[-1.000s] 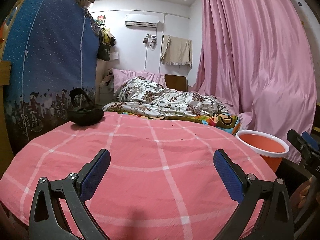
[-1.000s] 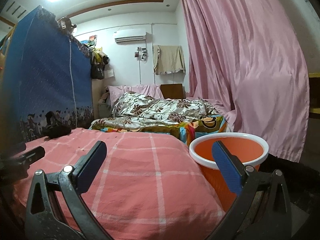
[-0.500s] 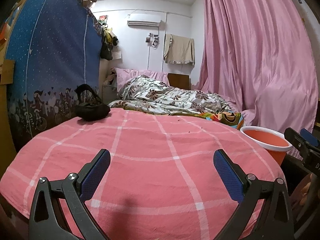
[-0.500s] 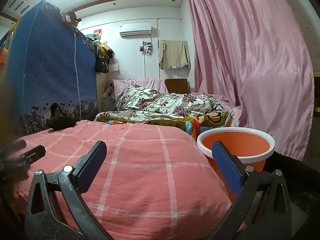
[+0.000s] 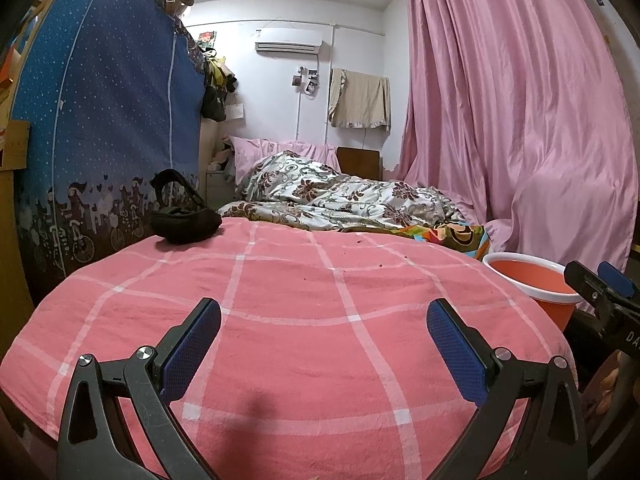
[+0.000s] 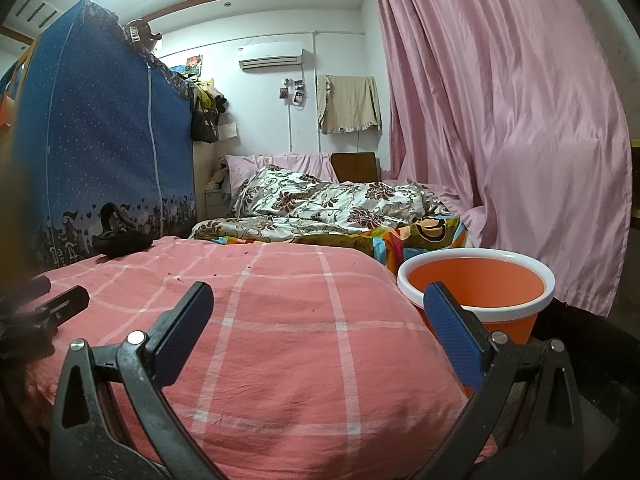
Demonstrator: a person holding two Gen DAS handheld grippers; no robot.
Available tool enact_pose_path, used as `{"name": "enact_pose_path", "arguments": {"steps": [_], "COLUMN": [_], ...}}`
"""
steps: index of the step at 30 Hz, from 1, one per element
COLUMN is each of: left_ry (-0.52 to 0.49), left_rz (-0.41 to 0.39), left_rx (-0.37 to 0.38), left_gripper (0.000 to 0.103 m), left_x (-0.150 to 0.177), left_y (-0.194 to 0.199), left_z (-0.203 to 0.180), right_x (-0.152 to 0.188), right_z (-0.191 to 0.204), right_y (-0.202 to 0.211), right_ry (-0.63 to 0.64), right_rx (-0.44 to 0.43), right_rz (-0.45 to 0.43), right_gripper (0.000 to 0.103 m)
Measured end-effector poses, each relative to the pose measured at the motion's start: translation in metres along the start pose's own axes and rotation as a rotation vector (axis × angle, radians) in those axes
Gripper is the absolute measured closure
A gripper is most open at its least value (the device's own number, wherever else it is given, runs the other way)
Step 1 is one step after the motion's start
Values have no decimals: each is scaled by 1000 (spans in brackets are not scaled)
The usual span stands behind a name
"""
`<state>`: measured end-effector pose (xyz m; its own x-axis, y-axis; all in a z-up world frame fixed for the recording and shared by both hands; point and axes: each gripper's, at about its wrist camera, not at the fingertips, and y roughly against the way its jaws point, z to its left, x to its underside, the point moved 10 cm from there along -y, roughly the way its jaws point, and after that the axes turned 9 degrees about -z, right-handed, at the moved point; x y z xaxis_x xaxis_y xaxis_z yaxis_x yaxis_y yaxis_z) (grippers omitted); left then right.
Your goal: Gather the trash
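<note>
Left wrist view, left gripper [image 5: 323,326] jaws apart, right gripper [image 6: 318,307] jaws apart, bucket [image 6: 508,322] beside.

Tiny dark crumbs [image 5: 362,242] dot the pink cloth; the orange bucket [image 6: 476,295] (white-rimmed) stands upright beside it.

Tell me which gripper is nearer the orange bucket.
Right. The right gripper hangs just beside the orange bucket, its right finger overlapping the rim; the left gripper sits over the pink sheet, farther left.
</note>
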<state>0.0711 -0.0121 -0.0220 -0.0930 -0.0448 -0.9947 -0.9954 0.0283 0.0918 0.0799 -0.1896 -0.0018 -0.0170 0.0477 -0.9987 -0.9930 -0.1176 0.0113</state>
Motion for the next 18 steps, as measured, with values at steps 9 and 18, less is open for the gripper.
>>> {"name": "enact_pose_path", "arguments": {"steps": [9, 18], "left_ry": [-1, -2], "left_rz": [-3, -4], "left_rx": [1, 2], "left_gripper": [2, 2], "left_x": [1, 1], "left_y": [0, 0], "left_z": [0, 0], "right_x": [1, 2], "right_z": [2, 3], "right_y": [-2, -1], "right_ry": [-7, -7], "right_rx": [4, 5], "right_rz": [3, 4], "right_gripper": [0, 0]}}
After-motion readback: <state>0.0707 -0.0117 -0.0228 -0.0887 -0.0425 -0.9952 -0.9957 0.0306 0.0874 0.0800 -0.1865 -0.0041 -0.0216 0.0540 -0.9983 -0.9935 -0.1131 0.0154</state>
